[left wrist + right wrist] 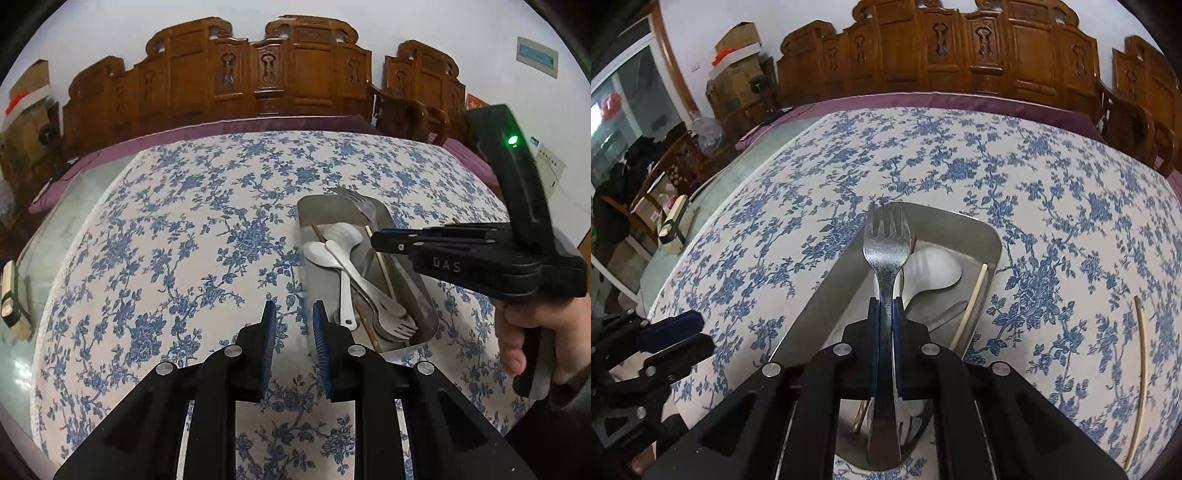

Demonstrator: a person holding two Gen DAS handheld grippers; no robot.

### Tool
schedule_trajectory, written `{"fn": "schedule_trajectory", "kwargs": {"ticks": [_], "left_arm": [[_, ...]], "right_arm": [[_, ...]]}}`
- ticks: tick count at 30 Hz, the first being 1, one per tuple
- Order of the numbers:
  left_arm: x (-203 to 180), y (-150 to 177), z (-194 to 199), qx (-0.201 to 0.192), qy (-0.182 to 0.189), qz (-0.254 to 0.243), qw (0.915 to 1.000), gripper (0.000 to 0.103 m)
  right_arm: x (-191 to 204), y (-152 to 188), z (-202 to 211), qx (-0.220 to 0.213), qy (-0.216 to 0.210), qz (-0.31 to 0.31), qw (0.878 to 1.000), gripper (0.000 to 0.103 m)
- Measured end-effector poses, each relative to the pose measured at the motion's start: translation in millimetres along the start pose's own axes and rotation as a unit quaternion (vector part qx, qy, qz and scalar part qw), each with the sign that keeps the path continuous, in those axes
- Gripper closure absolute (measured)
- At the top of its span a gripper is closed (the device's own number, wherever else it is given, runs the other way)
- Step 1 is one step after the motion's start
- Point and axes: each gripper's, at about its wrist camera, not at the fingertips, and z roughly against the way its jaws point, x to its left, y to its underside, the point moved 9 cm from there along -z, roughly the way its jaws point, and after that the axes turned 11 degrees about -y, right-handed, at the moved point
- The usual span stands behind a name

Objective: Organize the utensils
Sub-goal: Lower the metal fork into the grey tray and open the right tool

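My right gripper (885,306) is shut on the neck of a metal fork (886,243), tines pointing away, above a steel tray (960,221). In the tray lie white spoons (934,266) and a pale chopstick (971,306). In the left wrist view the same tray (417,266) holds white spoons (332,240), chopsticks (382,266) and metal forks (395,325). The right gripper (373,240), held by a hand, hovers over it with the fork (349,194). My left gripper (293,321) stands open just left of the tray, nothing between its blue pads.
A single chopstick (1141,369) lies on the blue-flowered tablecloth (184,240) right of the tray. A small box (13,295) sits on the bare glass at the table's left edge. Carved wooden chairs (258,74) line the far side.
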Motion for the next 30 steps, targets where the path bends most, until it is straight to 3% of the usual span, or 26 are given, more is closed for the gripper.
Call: {"fn": "schedule_trajectory", "kwargs": {"ticks": [20,22,23,30], "left_arm": [[-13,4,2,0.000,0.007,-0.015,0.9999,0.084],[-15,5,3,-0.001,0.008,-0.016,0.9998,0.084],[-16,5,3,-0.001,0.009,-0.017,0.9998,0.084],[-33,4,5,0.000,0.013,-0.021,0.9997,0.084]], "right_arm": [[-1,5,-8,0.000,-0.006,0.008,1.000,0.093],[3,4,-3,-0.005,-0.008,0.015,1.000,0.091],[4,4,-1,-0.006,-0.012,0.015,1.000,0.083],[-1,11,45,-0.030,-0.024,0.046,0.998,0.082]]}}
